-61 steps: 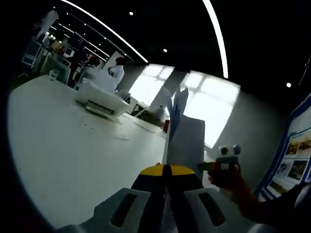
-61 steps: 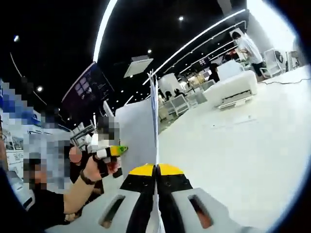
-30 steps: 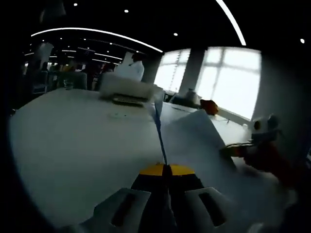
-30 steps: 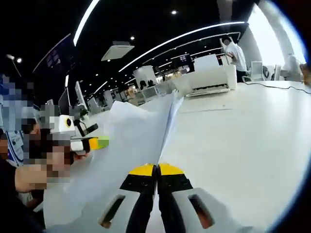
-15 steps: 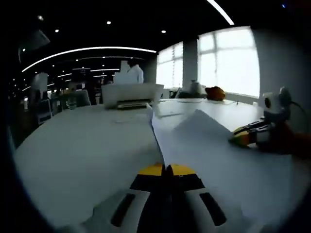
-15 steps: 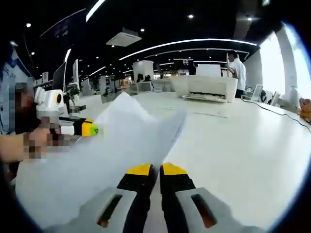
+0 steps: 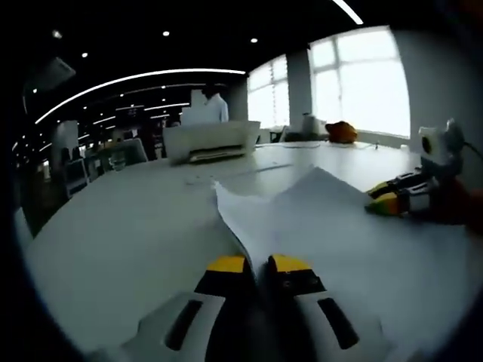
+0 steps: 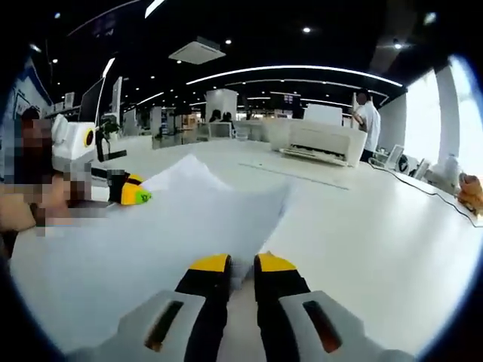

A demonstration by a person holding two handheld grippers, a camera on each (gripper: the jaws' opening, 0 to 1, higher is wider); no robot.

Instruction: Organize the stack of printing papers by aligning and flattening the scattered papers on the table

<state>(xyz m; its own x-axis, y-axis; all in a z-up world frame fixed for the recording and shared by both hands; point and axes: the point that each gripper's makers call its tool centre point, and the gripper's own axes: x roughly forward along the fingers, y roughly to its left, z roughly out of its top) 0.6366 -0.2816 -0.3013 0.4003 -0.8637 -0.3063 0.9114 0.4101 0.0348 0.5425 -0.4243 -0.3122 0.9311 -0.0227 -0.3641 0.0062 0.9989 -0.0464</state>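
Between my 2 grippers the paper stack (image 7: pixel 339 226) lies flat on the table (image 7: pixel 113 234), its edges in the parted jaws of left gripper (image 7: pixel 256 264) and right gripper (image 8: pixel 241 264).

One paper stack (image 7: pixel 339 226), one printer (image 8: pixel 321 142), two tongs (image 7: pixel 256 265).

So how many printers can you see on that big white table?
1. The white printer sits at the far side of the table, beyond the papers; the right gripper view shows the same printer. Others may be hidden.
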